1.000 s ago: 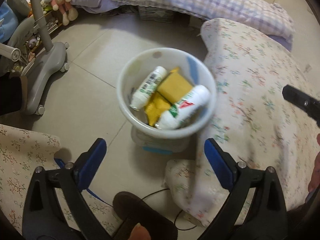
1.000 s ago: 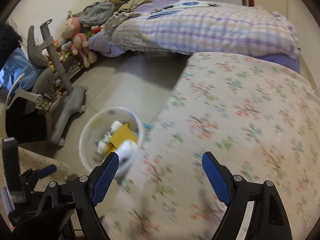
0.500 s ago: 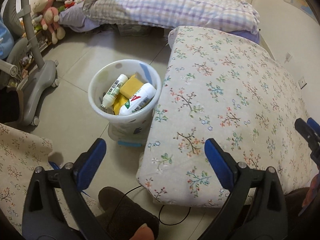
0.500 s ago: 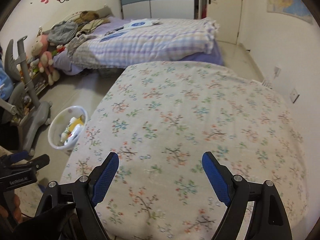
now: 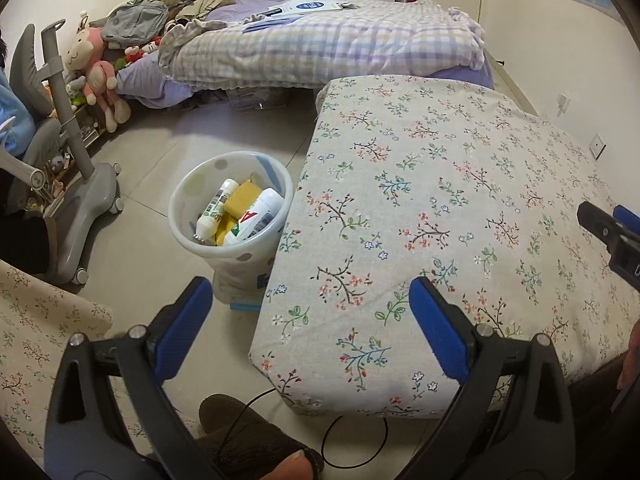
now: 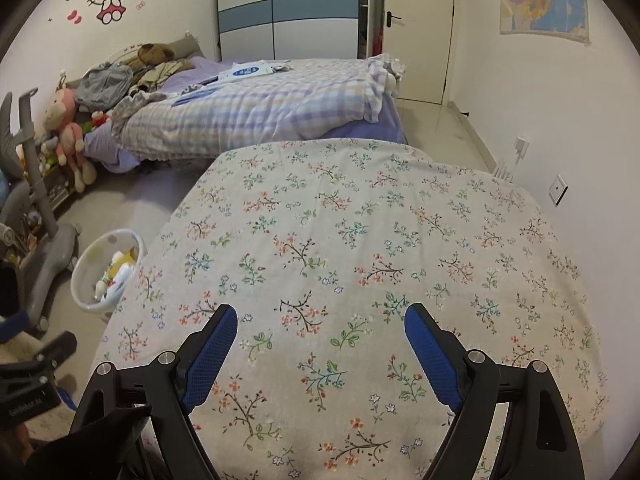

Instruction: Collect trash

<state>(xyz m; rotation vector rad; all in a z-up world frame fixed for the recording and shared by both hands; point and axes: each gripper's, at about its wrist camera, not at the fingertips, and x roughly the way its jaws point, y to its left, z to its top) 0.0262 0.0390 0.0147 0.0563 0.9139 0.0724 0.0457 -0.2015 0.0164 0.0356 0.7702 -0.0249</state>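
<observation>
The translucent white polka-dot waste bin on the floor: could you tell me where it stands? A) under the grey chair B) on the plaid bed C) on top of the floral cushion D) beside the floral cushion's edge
D: the translucent white polka-dot waste bin stands on the tiled floor against the floral cushion edge, bottles and yellow packets inside.

The floral cushion [image 5: 432, 208] top lies bare and open to approach. The white bin [image 5: 230, 216] stands tight against its left edge. Open floor [image 5: 160, 168] lies between the bin, the grey chair base [image 5: 86, 208] and the bed [image 5: 320, 48].
</observation>
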